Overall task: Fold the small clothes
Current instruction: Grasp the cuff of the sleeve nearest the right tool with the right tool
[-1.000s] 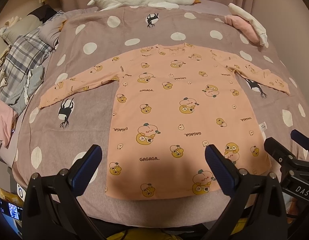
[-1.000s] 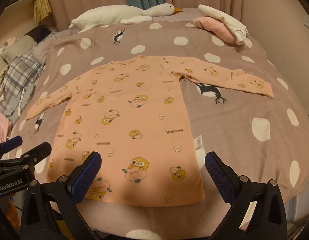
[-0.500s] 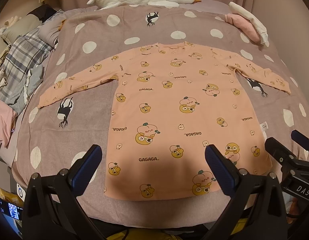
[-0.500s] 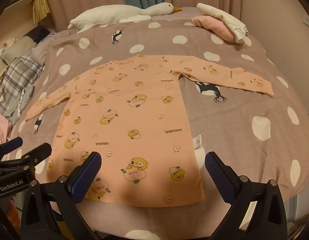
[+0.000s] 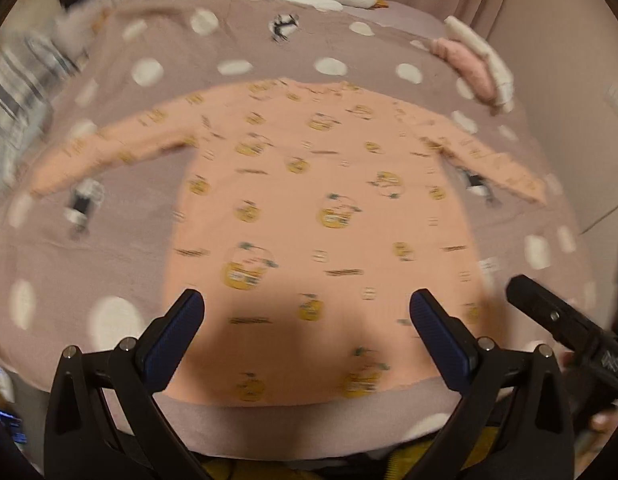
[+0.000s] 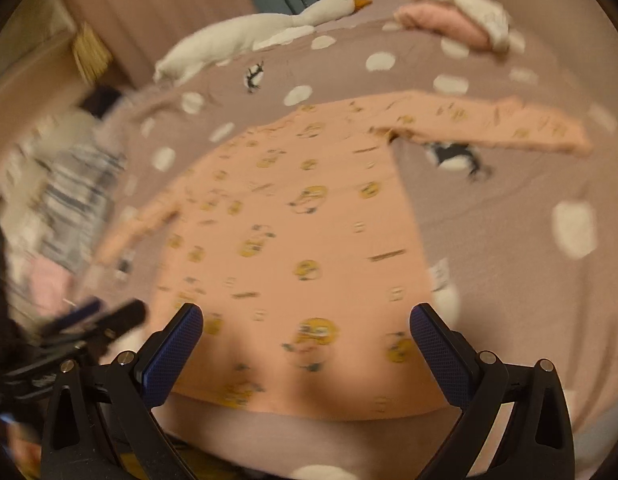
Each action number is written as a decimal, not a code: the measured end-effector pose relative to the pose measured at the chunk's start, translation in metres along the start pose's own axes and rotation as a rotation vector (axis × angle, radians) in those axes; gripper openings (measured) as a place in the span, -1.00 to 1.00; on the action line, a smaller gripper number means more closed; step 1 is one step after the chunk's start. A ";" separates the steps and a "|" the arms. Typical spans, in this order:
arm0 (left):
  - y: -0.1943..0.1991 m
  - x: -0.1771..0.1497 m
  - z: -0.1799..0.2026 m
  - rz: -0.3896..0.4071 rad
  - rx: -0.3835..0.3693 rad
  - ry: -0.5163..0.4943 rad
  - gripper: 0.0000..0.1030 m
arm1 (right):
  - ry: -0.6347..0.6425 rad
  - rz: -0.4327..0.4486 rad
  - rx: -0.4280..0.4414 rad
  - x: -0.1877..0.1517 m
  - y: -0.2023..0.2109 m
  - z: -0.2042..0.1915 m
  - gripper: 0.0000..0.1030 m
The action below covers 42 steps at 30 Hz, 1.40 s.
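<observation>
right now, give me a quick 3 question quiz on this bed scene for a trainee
1. True or false: the peach shirt lies spread flat on the dotted blanket with both sleeves out.
2. Multiple choice: what is the left gripper holding? A) a sleeve B) the hem C) nothing
3. Fill in: at the head of the bed lies a white plush ____.

Key: 1 true; 2 C, jaws wide open, as on the right gripper; 3 goose.
</observation>
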State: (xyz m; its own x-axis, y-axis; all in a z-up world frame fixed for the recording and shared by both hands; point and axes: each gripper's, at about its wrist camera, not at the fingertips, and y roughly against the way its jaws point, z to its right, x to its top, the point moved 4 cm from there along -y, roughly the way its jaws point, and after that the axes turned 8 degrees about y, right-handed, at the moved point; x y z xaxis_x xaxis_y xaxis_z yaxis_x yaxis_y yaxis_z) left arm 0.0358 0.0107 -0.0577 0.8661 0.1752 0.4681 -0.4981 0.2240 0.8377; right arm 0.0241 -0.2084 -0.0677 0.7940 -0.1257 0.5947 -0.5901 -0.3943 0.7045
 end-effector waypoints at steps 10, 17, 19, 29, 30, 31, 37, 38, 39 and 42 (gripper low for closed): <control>-0.019 0.027 0.005 -0.025 -0.257 0.140 0.99 | -0.319 0.155 0.084 0.019 0.012 0.094 0.99; -0.052 0.050 0.003 -0.107 -0.315 0.202 0.99 | -0.573 0.227 -0.094 0.030 0.019 0.198 0.99; -0.057 0.056 0.004 -0.096 -0.299 0.196 0.99 | -0.634 0.269 -0.089 0.037 0.018 0.225 0.99; -0.088 0.077 0.003 -0.103 -0.242 0.171 0.99 | -0.825 0.482 0.028 0.081 -0.003 0.300 0.82; -0.091 0.077 0.001 -0.108 -0.230 0.173 0.99 | -0.826 0.494 0.028 0.088 -0.005 0.303 0.76; -0.094 0.077 0.001 -0.111 -0.221 0.172 0.99 | -0.831 0.498 0.029 0.093 -0.008 0.306 0.70; -0.103 0.078 -0.005 -0.120 -0.184 0.171 0.99 | -0.858 0.499 -0.018 0.107 -0.022 0.339 -0.05; -0.103 0.078 -0.007 -0.119 -0.179 0.172 0.99 | -0.857 0.490 -0.040 0.108 -0.023 0.342 -0.27; -0.102 0.078 -0.009 -0.118 -0.176 0.175 0.99 | -0.858 0.477 -0.062 0.106 -0.024 0.345 -0.49; -0.100 0.079 -0.015 -0.110 -0.168 0.181 0.99 | -0.860 0.435 -0.108 0.105 -0.025 0.349 -0.80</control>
State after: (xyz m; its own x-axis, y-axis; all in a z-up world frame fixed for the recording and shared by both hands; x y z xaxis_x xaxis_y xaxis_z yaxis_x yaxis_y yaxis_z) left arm 0.1534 0.0164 -0.1084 0.9011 0.3067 0.3065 -0.4148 0.4042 0.8152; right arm 0.1730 -0.5291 -0.1582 0.3131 -0.8807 0.3554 -0.8336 -0.0755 0.5472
